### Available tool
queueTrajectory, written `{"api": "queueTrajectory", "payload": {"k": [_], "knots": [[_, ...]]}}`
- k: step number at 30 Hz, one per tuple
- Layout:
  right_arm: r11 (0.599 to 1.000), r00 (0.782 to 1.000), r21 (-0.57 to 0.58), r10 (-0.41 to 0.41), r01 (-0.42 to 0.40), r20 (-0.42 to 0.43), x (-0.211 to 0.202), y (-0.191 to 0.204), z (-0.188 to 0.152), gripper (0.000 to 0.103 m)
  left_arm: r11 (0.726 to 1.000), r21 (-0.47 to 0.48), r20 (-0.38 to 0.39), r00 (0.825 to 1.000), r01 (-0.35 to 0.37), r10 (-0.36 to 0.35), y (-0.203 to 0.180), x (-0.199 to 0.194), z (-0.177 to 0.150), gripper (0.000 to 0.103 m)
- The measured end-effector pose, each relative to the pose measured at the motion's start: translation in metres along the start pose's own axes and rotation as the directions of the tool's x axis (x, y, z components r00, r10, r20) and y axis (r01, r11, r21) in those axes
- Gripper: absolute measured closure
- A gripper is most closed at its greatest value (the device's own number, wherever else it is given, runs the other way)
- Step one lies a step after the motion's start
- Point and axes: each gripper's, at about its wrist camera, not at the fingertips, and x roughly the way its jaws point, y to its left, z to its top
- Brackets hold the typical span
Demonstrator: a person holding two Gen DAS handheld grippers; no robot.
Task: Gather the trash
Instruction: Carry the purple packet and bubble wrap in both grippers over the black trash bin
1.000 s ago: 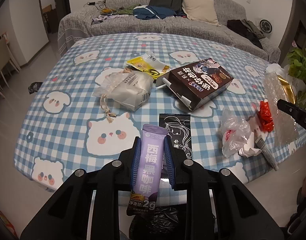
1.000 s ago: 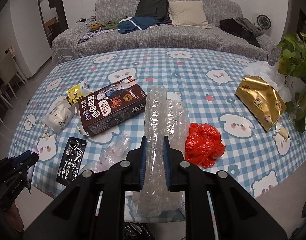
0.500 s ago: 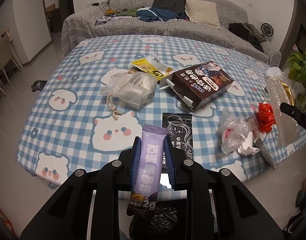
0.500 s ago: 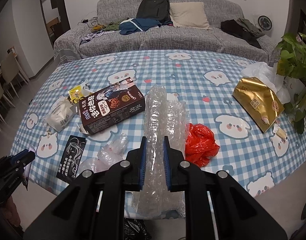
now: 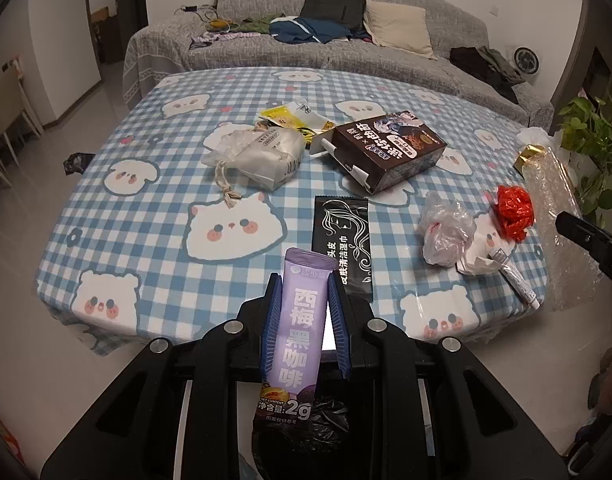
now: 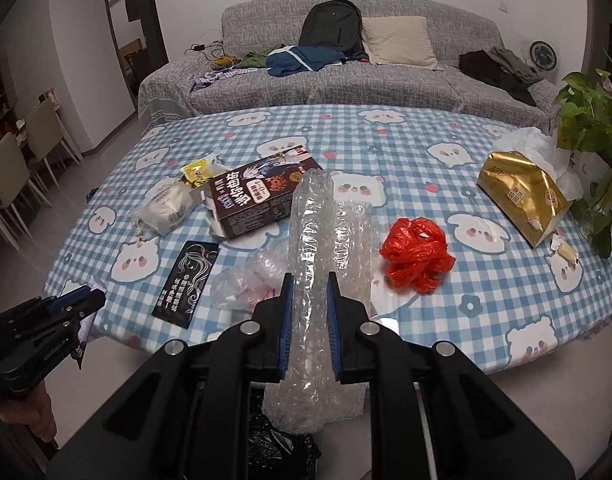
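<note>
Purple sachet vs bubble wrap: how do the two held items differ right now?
The purple sachet is opaque, flat and printed with text; the bubble wrap is clear, unprinted and crumpled into a loose roll. The sachet is narrow and short; the wrap is bulkier and sticks out far past the fingertips. The sachet sits in the left hand-held gripper, the wrap in the right hand-held gripper. Shared: each is clamped lengthwise between blue pads, off the table.

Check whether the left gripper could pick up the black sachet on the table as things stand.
Probably not yet: the left gripper is shut on a purple coffee sachet. The black sachet lies flat and uncovered just ahead, so the path itself looks free.
</note>
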Motion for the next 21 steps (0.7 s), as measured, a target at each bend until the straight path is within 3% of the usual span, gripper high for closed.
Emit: {"api": "queueTrajectory", "payload": {"k": [21], "knots": [[0.999, 1.0, -0.032, 0.019, -0.02, -0.025, -0.035, 0.022, -0.095, 0.088, 0.999, -0.026, 0.014, 0.999, 0.029, -0.029, -0.008, -0.033, -0.081, 0.08]]}}
